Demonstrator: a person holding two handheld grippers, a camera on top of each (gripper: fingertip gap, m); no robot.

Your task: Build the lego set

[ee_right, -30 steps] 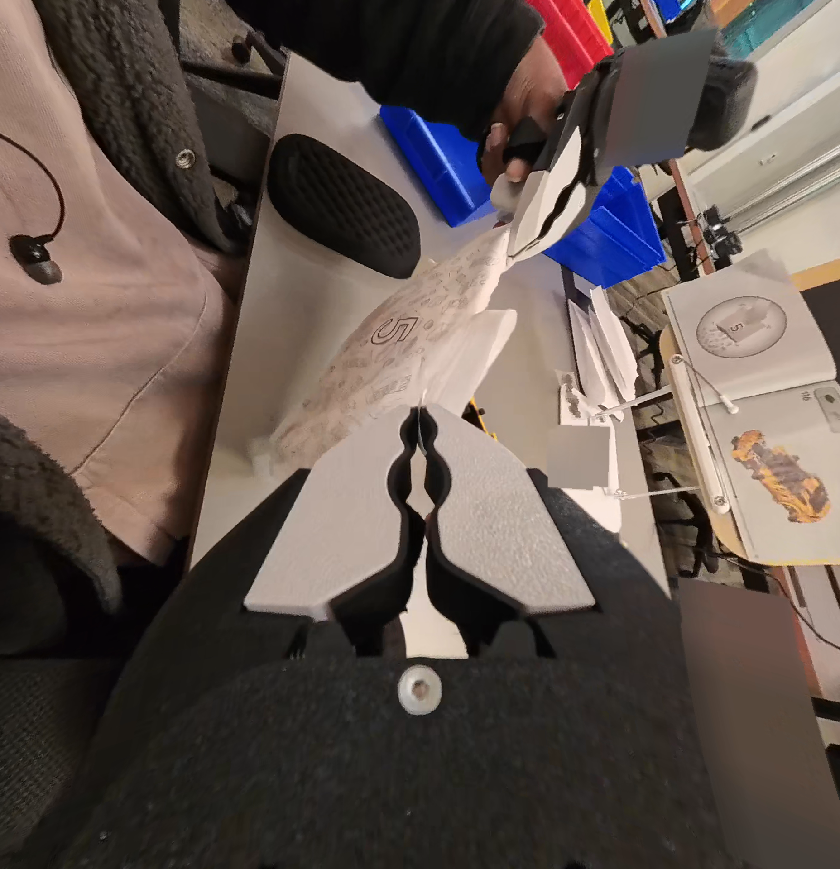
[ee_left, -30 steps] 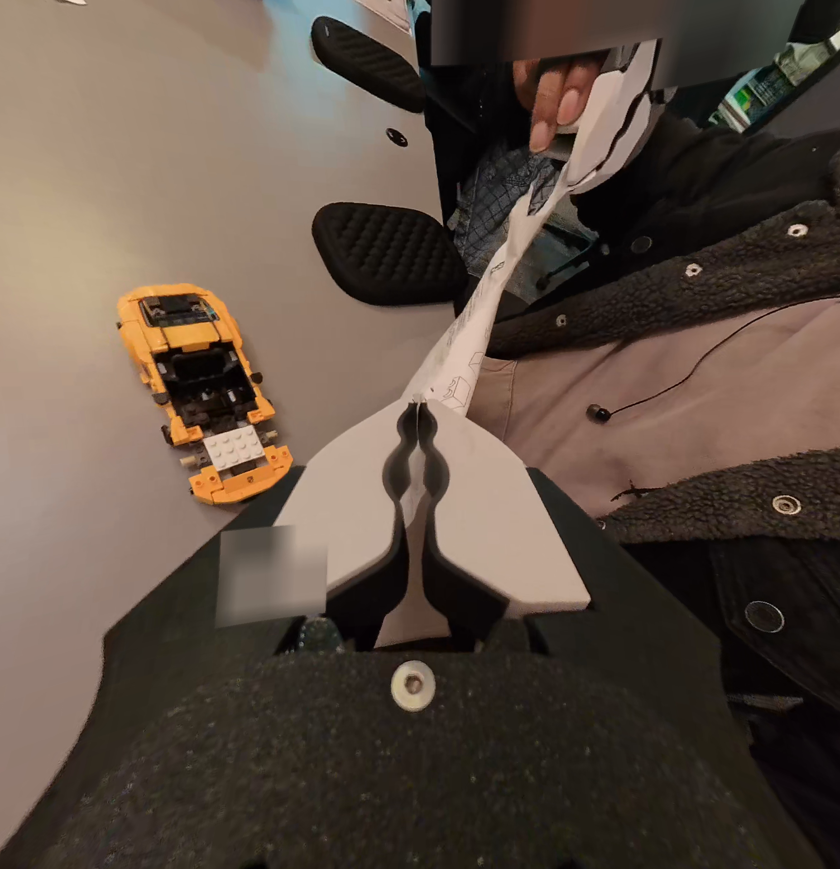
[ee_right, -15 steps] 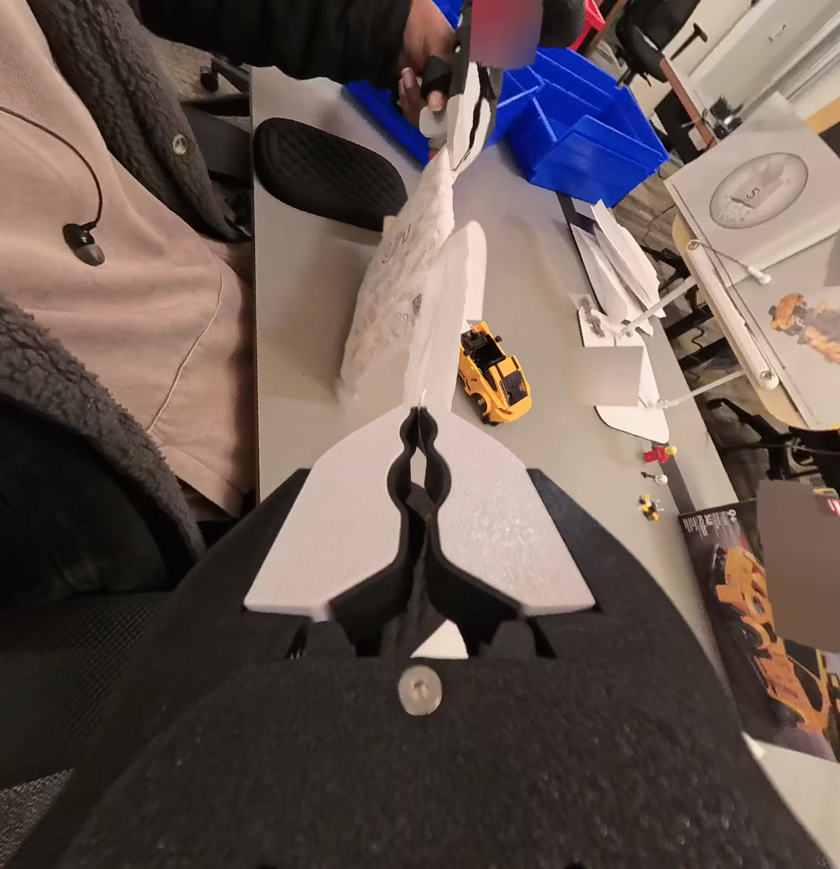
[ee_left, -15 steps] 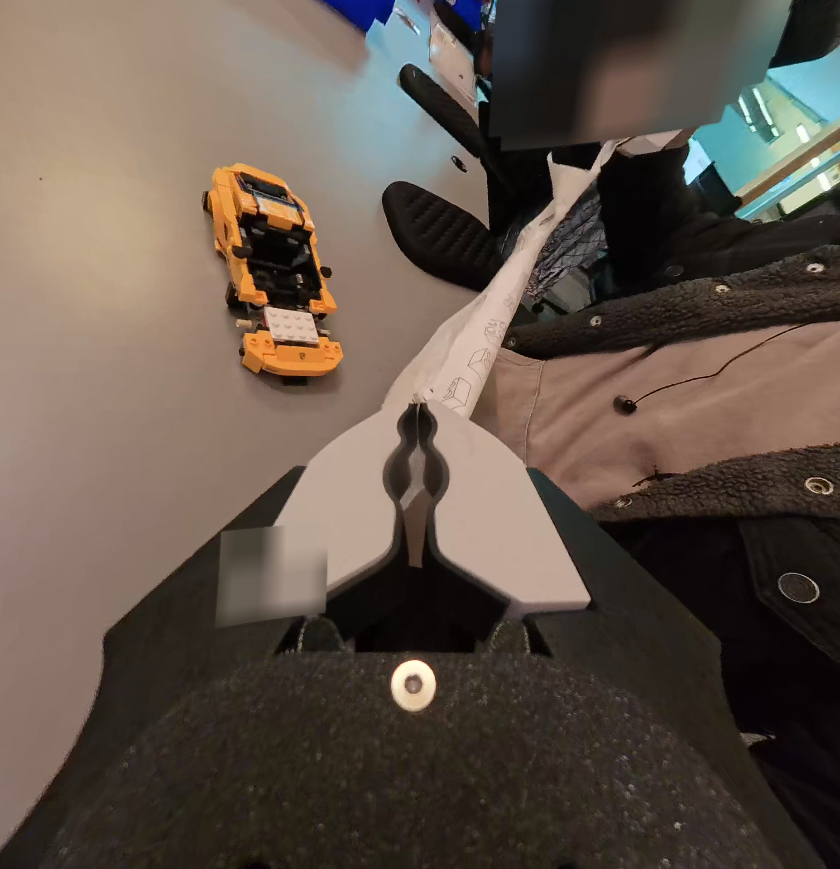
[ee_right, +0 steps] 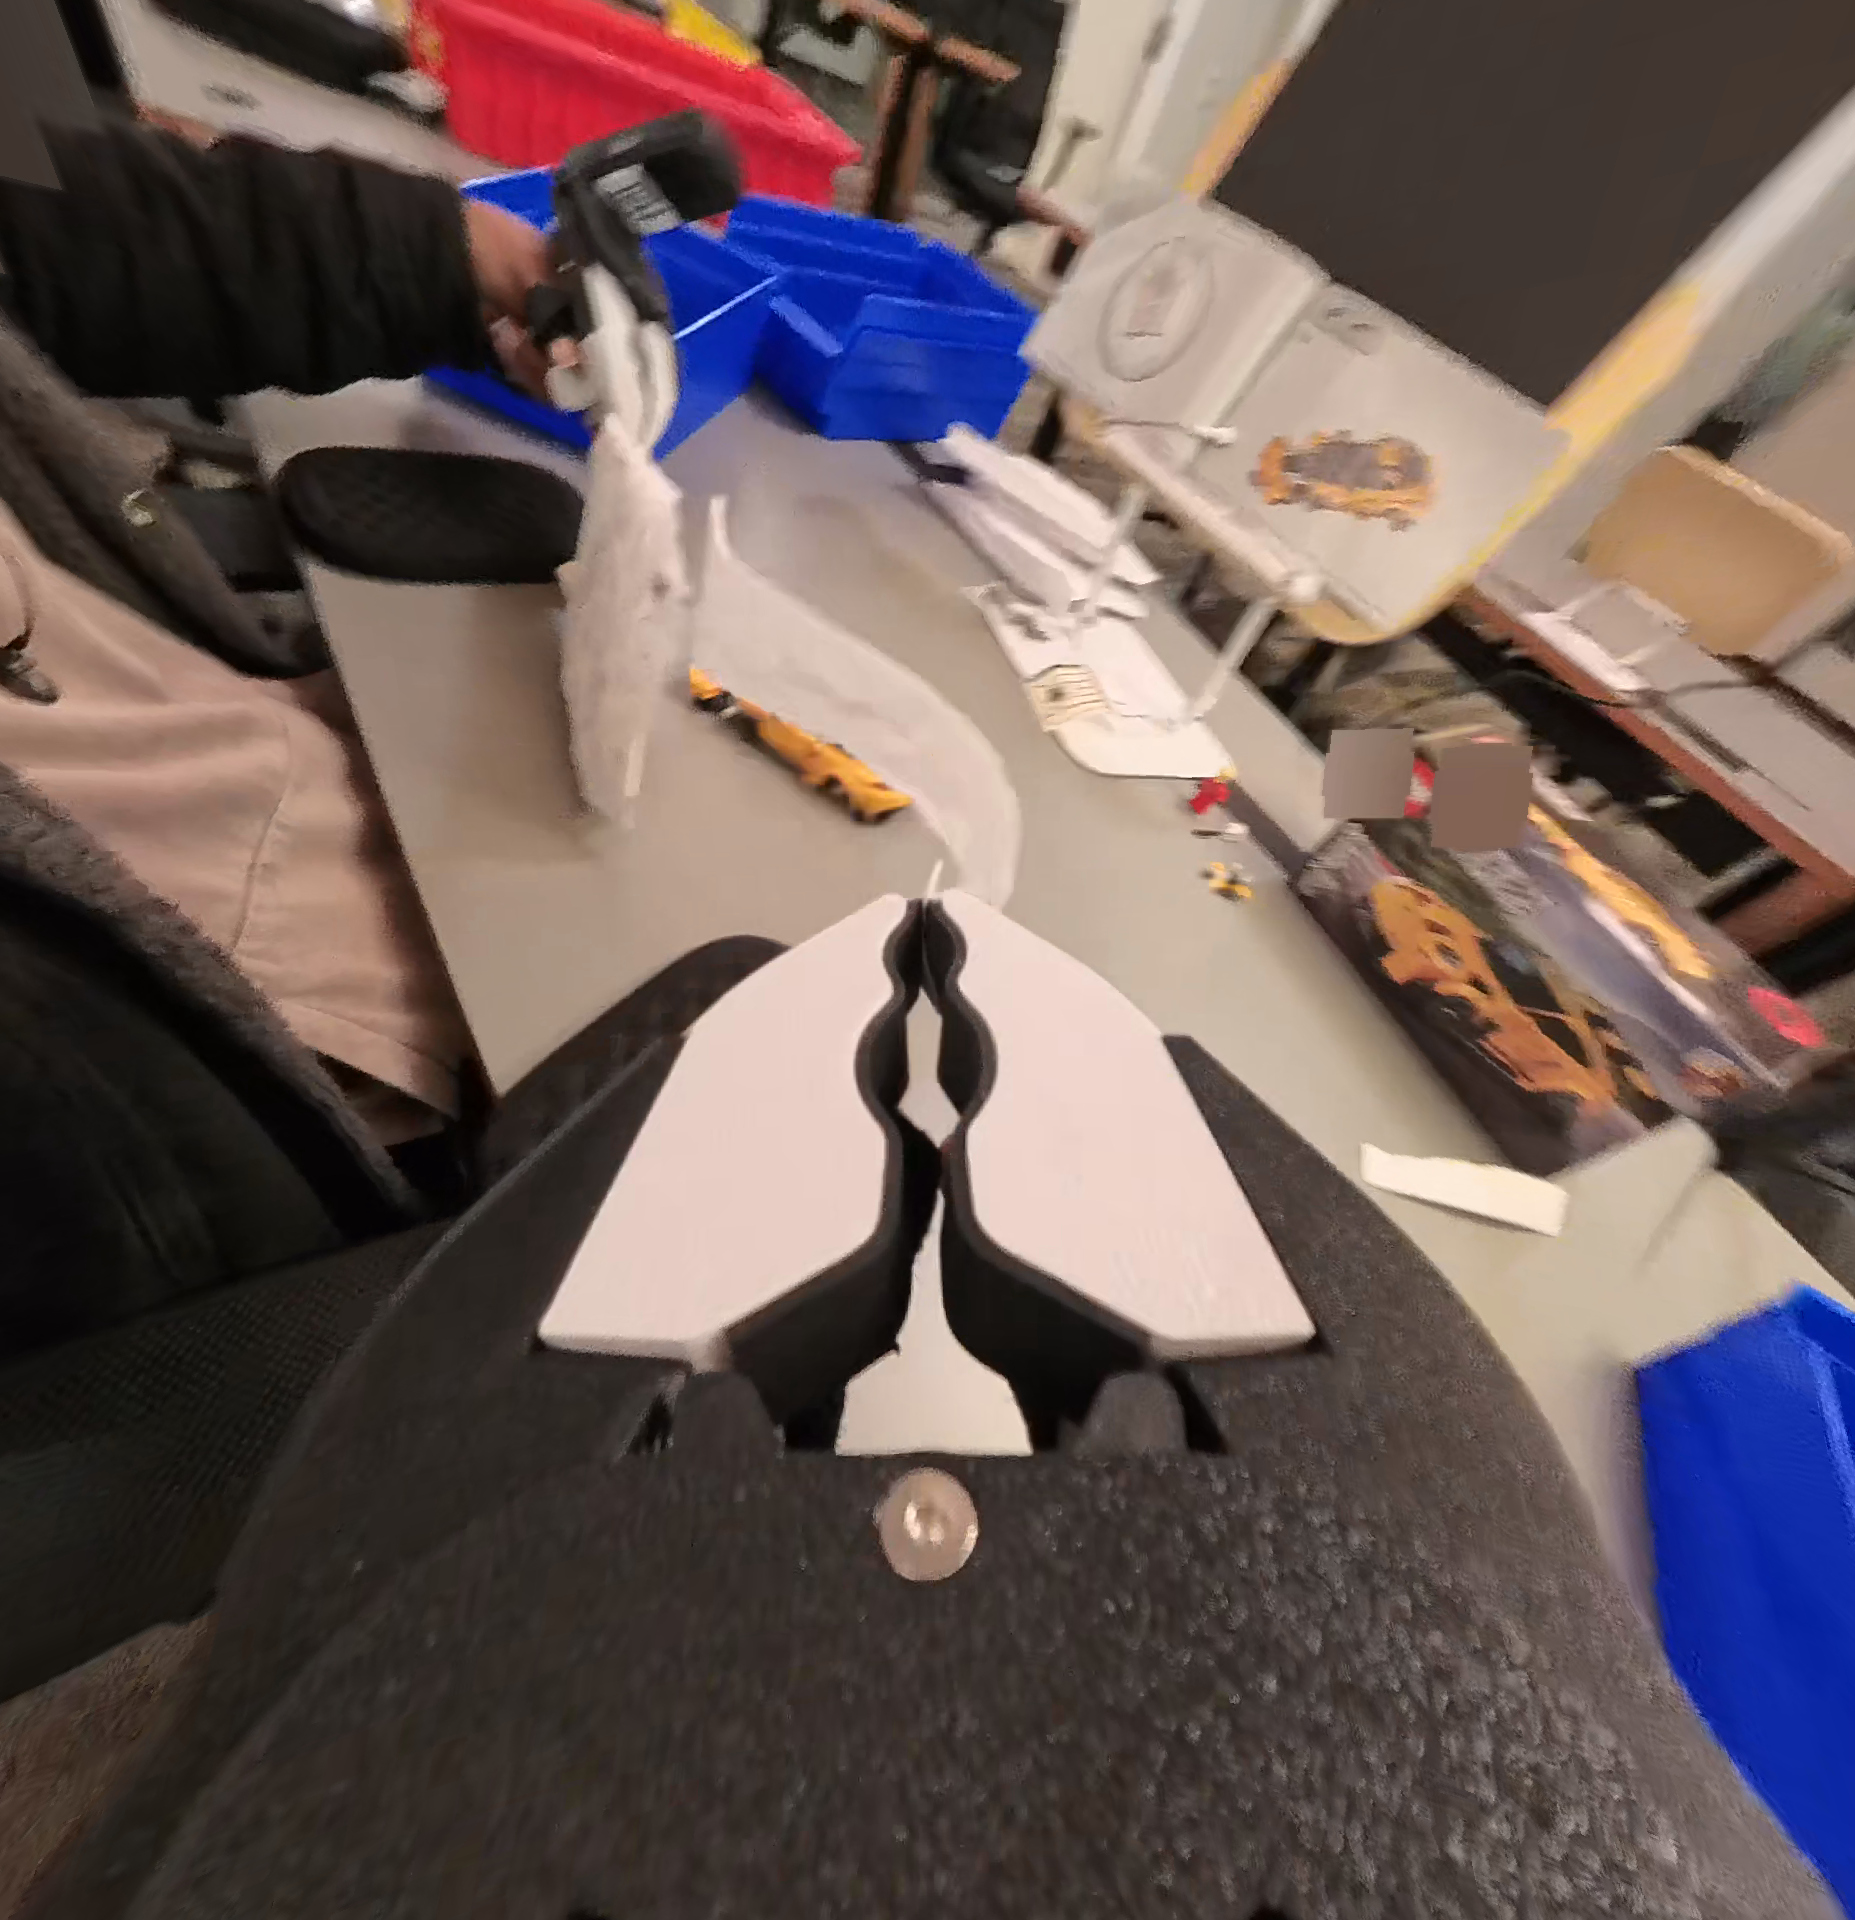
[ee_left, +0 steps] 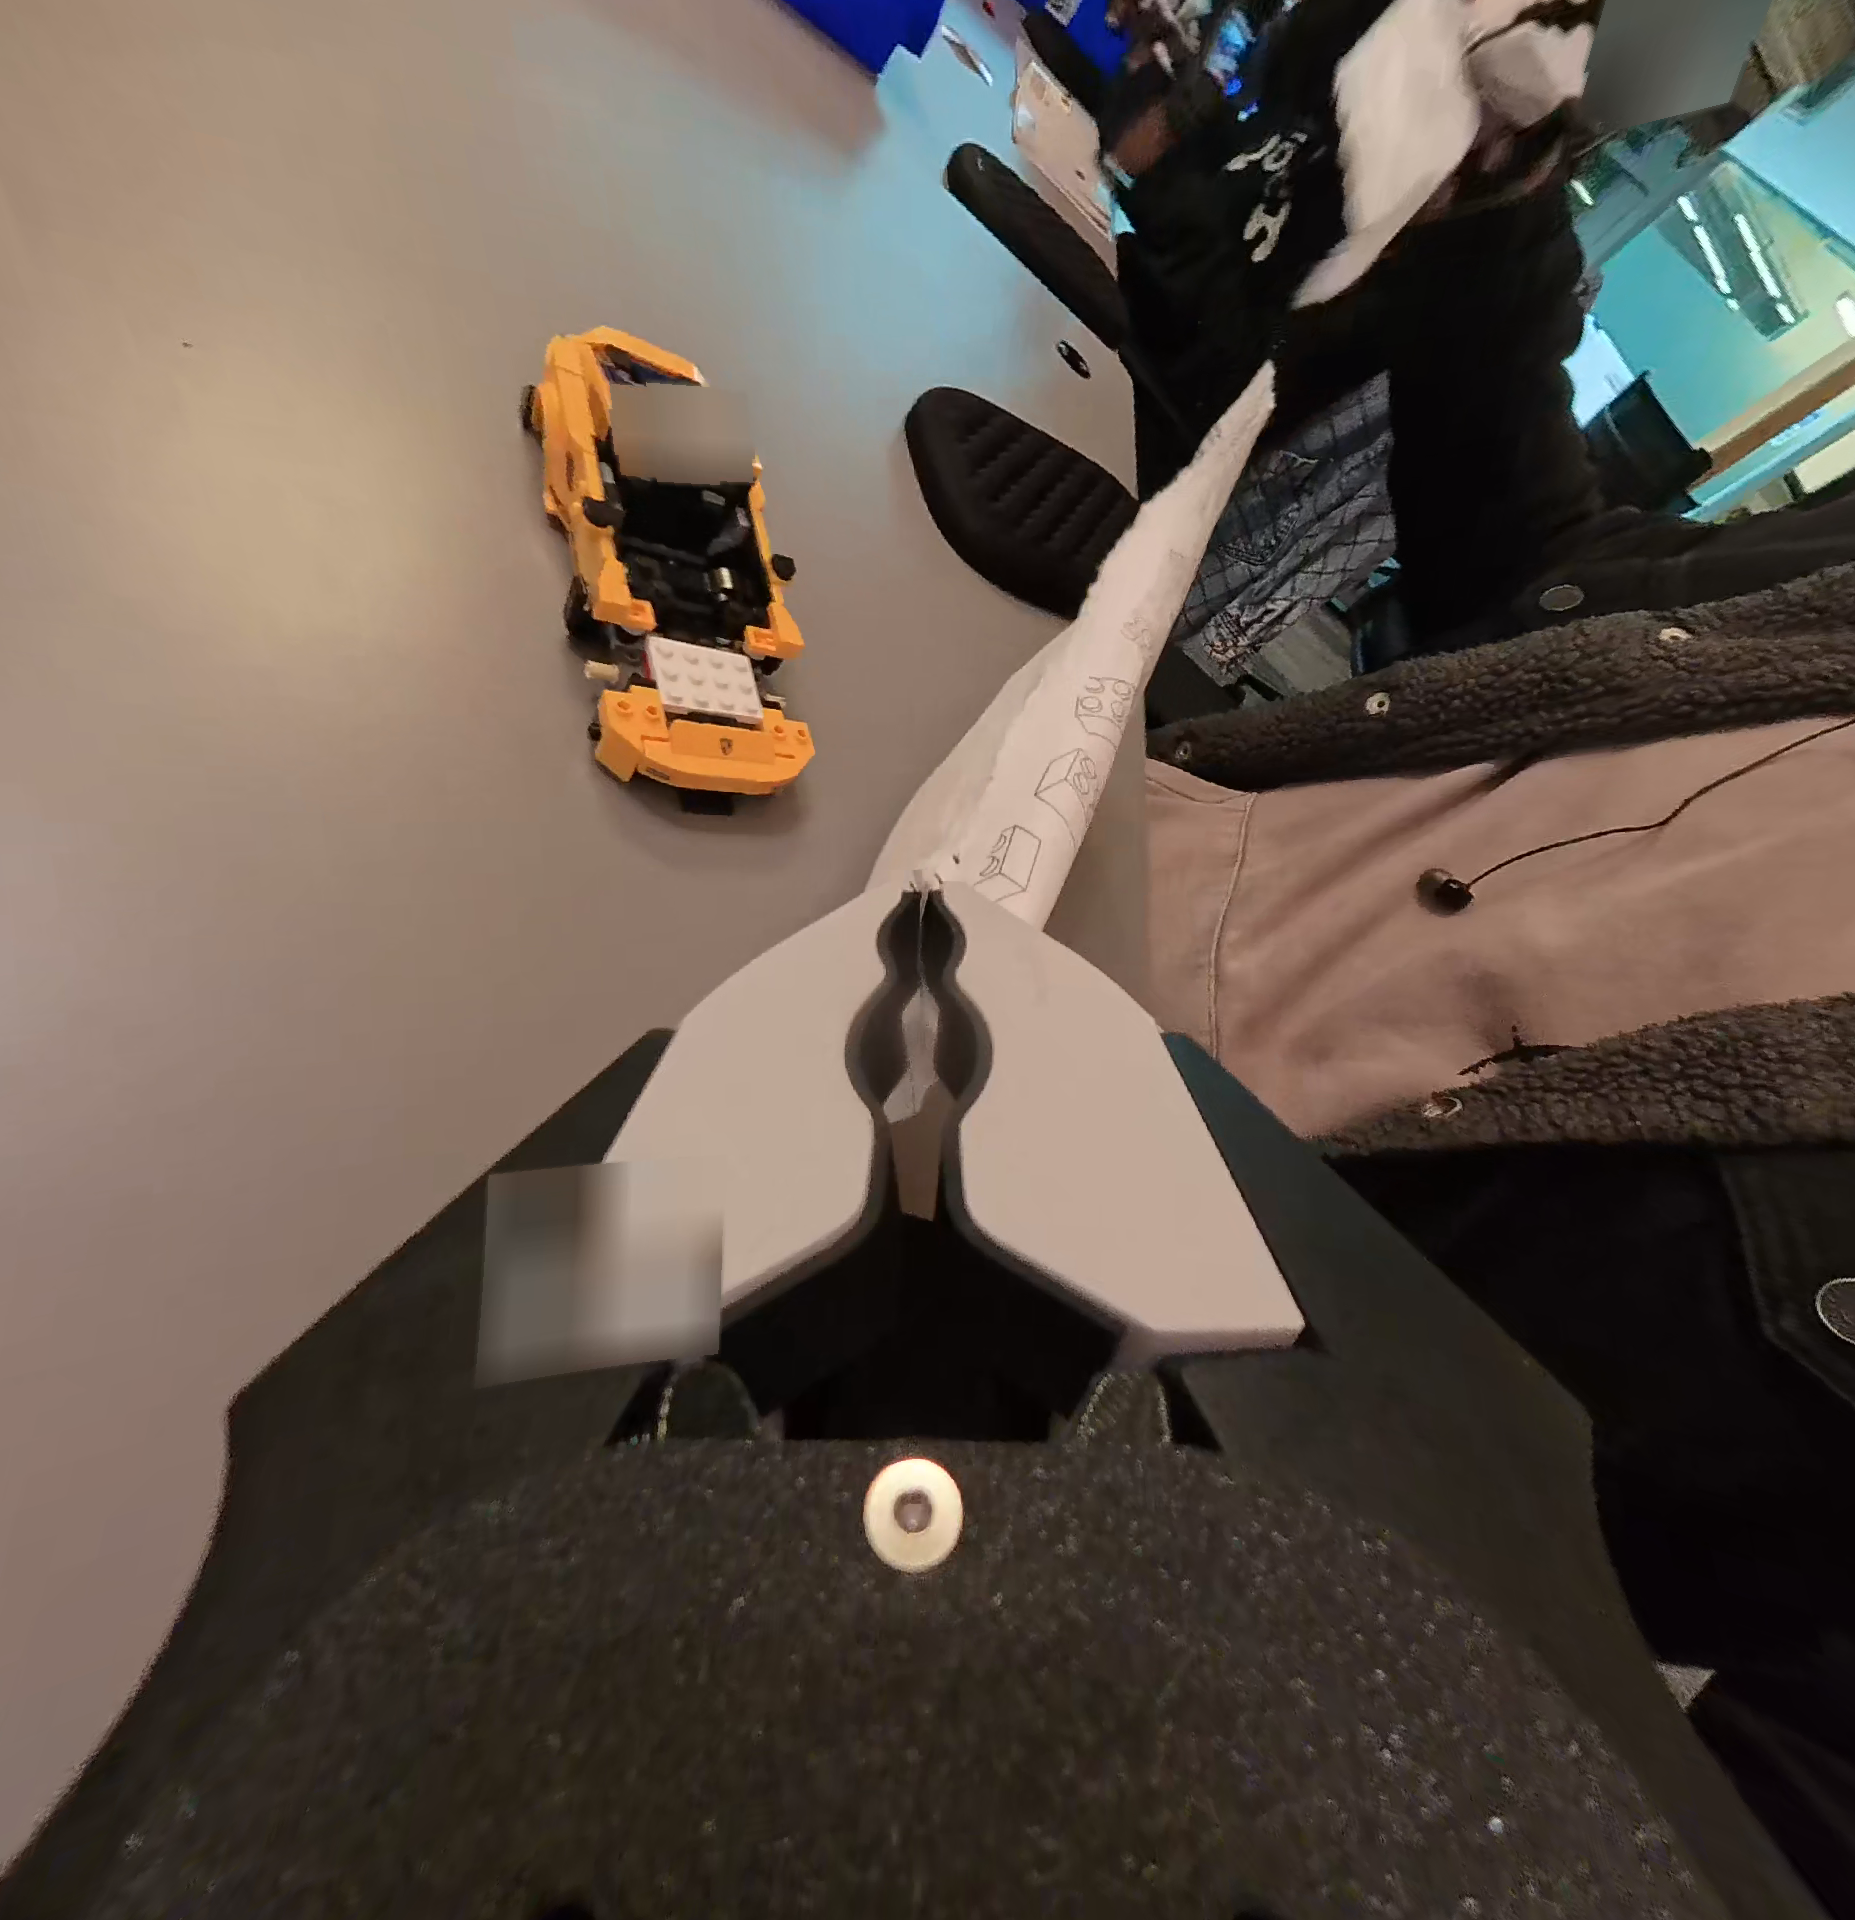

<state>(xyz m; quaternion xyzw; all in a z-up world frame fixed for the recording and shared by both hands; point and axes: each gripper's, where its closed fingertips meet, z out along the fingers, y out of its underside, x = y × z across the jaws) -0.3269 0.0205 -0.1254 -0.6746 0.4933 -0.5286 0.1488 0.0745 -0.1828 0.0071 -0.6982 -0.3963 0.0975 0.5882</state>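
Note:
My left gripper (ee_left: 923,899) is shut on the top edge of a white paper parts bag (ee_left: 1068,748) printed with brick drawings. In the right wrist view it (ee_right: 622,353) holds the bag (ee_right: 622,623) hanging above the table. My right gripper (ee_right: 925,904) is shut on a long white strip (ee_right: 850,707) torn from the bag; the strip curves back toward the bag's top. The part-built orange car (ee_left: 674,582) lies on the grey table (ee_left: 279,727), also seen in the right wrist view (ee_right: 798,753) behind the strip.
Blue bins (ee_right: 881,343) and a red bin (ee_right: 611,94) stand at the back. An open instruction booklet (ee_right: 1318,468) sits on a stand, with the set's box (ee_right: 1525,966), small loose pieces (ee_right: 1229,878), a paper scrap (ee_right: 1463,1200) and a near blue bin (ee_right: 1785,1507). A black armrest (ee_left: 1006,509) is beside the table. About 50 centimetres separates my left fingertips from my right. The part-built orange car (ee_left: 674,582) is about 15 centimetres from my left fingertips.
My grippers have pulled apart: the right one has drawn back and away from the left, and the torn strip between them has grown longer. Both stay shut on the paper.

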